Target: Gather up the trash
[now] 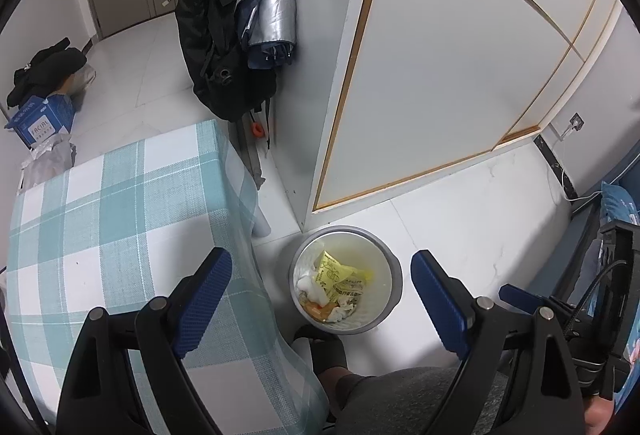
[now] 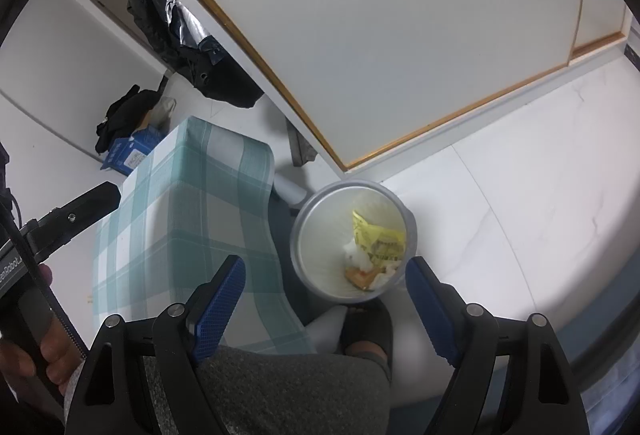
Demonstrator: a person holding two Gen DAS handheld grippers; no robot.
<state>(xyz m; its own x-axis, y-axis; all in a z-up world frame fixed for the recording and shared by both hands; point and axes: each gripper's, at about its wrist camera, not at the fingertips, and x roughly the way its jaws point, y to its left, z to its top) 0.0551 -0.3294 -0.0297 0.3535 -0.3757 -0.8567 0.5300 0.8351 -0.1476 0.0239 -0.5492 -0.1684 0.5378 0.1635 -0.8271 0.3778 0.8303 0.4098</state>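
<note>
From the left wrist view, the left gripper hangs wide open and empty above the bin, which sits on the floor just beside the checked tabletop, I'd guess so scraps can be dropped straight in; inside there's a yellow wrapper, white tissue and something orange. Right wrist view: the right gripper is open too, holding nothing, aimed down at the same bin, by the person's sandal.

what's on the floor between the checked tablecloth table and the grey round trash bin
Bare white floor tile between the teal checked tablecloth and the grey round trash bin, seen in the left wrist view.
</note>
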